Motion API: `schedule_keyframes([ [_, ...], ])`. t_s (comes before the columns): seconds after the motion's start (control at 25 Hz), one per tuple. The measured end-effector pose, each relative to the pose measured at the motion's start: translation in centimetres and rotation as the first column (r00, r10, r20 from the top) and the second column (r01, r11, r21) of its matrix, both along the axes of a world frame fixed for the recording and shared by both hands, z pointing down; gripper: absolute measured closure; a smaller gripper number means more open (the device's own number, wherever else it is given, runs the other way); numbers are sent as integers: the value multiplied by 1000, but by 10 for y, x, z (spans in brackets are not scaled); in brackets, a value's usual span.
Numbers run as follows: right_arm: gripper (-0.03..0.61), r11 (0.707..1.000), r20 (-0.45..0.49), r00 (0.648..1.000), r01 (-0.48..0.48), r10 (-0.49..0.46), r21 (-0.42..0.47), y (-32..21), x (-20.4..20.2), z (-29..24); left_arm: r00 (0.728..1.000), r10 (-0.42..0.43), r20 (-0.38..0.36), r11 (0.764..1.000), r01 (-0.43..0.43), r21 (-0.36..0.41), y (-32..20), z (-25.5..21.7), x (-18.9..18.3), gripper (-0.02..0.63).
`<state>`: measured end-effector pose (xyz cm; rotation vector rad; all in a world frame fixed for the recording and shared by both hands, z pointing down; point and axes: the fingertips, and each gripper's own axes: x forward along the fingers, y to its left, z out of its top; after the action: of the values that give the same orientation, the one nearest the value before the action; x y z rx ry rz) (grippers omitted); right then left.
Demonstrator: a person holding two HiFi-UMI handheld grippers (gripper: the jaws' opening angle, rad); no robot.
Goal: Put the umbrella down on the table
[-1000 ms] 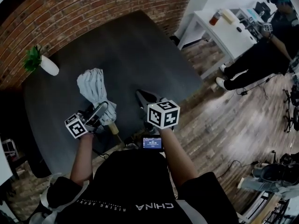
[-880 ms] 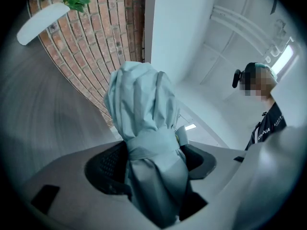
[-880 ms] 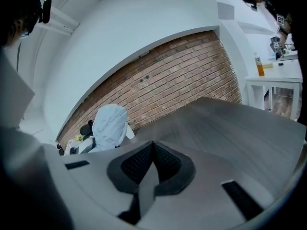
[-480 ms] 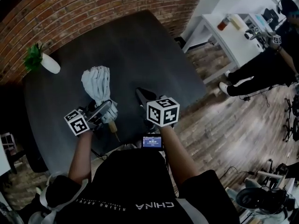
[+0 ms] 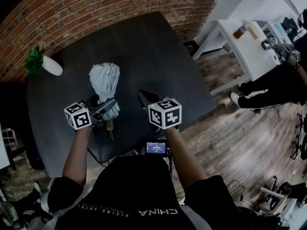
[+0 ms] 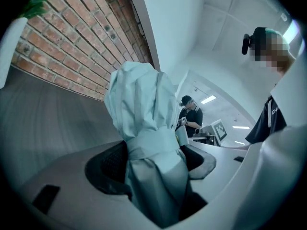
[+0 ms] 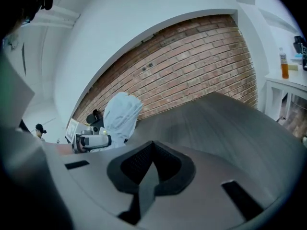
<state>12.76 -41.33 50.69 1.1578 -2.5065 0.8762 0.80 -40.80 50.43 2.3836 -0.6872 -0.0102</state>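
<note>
A folded pale blue-grey umbrella (image 5: 104, 83) with a wooden handle (image 5: 111, 128) is held over the dark table (image 5: 139, 42). My left gripper (image 5: 108, 110) is shut on it just below the fabric band. In the left gripper view the umbrella (image 6: 144, 119) fills the gap between the pads of the left gripper (image 6: 156, 162). My right gripper (image 5: 144, 97) is beside it to the right, shut and empty; its jaws meet in the right gripper view (image 7: 151, 169), which also shows the umbrella (image 7: 120, 114) at left. I cannot tell whether the umbrella's tip touches the table.
A white pot with a green plant (image 5: 47, 66) stands at the table's far left. A brick wall (image 5: 96, 4) runs behind the table. To the right are a white table (image 5: 240, 47) with a bottle and a seated person (image 5: 283, 80) on the wood floor.
Both grippers have moved forward over the table, away from its near edge. The umbrella went with the left gripper and now lies further over the dark top.
</note>
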Motion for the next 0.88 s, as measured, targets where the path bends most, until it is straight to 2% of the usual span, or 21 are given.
schedule_keyframes([
  [0.2,570,998,-33,997,64,-65,-17,-29,7,10,994,0,110,1000,2,-17,-34,13,12,304],
  [0.44,571,993,-76,991,105,-109,-47,-67,18,28,971,12,238,998,4,-68,-80,39,26,304],
  [0.64,571,989,-89,987,128,-135,-73,-100,23,42,938,45,343,988,8,-153,-116,69,34,304],
  [0.88,571,987,-101,986,119,-130,-109,-136,29,61,874,71,481,976,40,-215,-156,103,39,304],
])
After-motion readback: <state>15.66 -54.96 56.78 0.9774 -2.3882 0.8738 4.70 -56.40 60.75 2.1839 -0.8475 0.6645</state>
